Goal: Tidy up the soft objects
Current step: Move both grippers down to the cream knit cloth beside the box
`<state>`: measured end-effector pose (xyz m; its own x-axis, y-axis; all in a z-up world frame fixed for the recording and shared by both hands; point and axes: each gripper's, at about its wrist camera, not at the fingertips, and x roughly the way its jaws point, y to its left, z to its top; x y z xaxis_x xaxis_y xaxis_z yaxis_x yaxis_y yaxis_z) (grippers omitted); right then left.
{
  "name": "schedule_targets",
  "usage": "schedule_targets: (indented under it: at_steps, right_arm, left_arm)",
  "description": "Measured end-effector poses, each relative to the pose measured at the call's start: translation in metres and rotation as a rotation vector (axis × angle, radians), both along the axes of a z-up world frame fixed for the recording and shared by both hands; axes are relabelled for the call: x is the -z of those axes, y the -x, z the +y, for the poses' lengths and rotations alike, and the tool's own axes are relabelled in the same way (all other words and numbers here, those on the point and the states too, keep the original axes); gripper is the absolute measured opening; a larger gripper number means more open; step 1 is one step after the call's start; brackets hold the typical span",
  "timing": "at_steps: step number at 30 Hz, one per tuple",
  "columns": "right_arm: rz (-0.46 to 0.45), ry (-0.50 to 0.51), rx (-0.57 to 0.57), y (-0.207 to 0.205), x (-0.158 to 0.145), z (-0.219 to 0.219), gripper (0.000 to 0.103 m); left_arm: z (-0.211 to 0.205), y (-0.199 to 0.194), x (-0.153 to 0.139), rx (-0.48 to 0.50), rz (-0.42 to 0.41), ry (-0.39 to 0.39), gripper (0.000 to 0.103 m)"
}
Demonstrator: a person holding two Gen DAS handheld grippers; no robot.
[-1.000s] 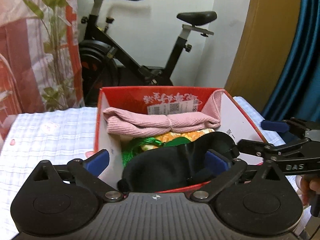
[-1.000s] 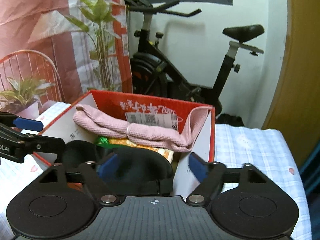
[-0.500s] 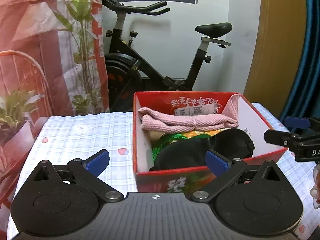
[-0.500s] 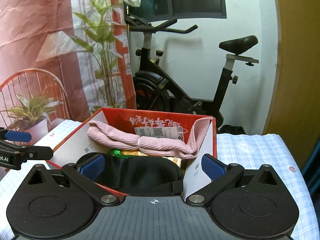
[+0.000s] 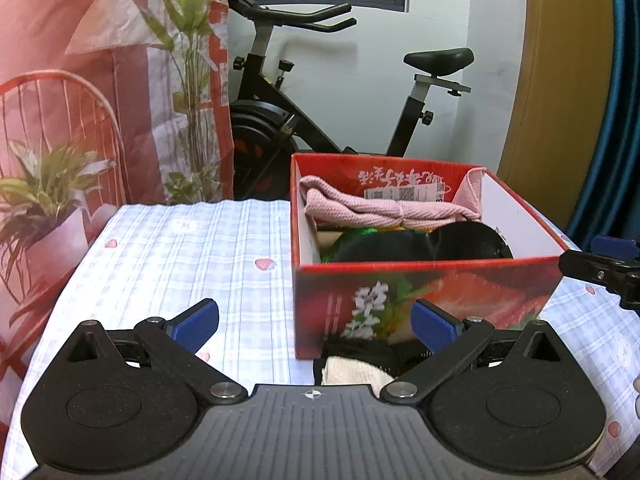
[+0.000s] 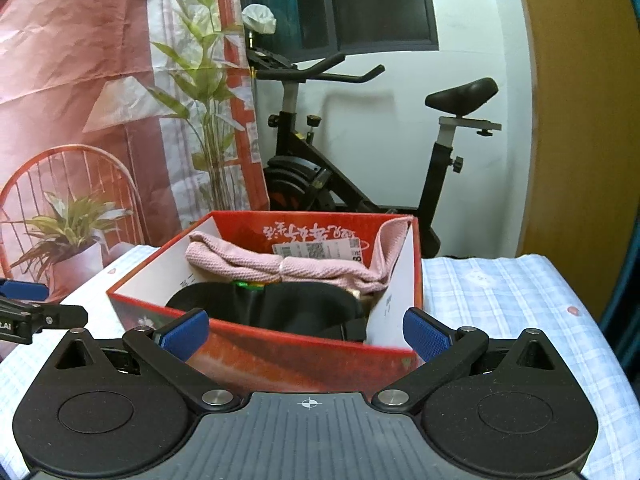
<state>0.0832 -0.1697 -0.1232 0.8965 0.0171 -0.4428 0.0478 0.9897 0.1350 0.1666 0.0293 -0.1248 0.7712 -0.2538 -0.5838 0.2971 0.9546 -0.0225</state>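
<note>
A red cardboard box (image 5: 424, 304) (image 6: 280, 352) stands on the checked tablecloth. In it lie a pink towel (image 5: 384, 210) (image 6: 280, 264), a black eye mask (image 5: 420, 246) (image 6: 280, 308) and something green (image 5: 352, 236). A white and black soft thing (image 5: 356, 368) lies on the cloth before the box, close to my left gripper. My left gripper (image 5: 316, 322) is open and empty, in front of the box. My right gripper (image 6: 306, 332) is open and empty, in front of the box's near wall. Its fingers (image 5: 600, 268) show at the right edge of the left wrist view.
The table with the checked cloth (image 5: 192, 256) (image 6: 512, 300) reaches left and right of the box. An exercise bike (image 5: 320, 120) (image 6: 360, 168) stands behind the table. A printed curtain with plants (image 5: 80, 120) hangs at the left.
Both grippers have pulled back and away from the box. The black eye mask that lay between the fingers now stays in the box. Both grippers are empty.
</note>
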Motion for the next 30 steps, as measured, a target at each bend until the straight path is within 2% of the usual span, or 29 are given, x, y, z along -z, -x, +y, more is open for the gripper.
schedule_targets:
  at_steps: [9,24,27,30]
  right_arm:
    - [0.000,0.015,-0.023,0.027,0.016,0.013,0.103]
    - [0.124,0.009,-0.005,0.039,0.076,0.020,0.102]
    - [0.149,-0.009,-0.001,0.039,0.086,0.016,0.098]
    - [0.174,-0.021,0.004,0.036,0.092,0.013,0.090]
  left_arm:
    - [0.007,0.011,0.020,-0.020,0.032,0.015,0.103]
    - [0.013,0.021,0.055,-0.028,0.111,0.034,0.103]
    - [0.013,0.018,0.061,-0.018,0.124,0.042,0.100]
    - [0.011,0.012,0.067,-0.003,0.140,0.069,0.092]
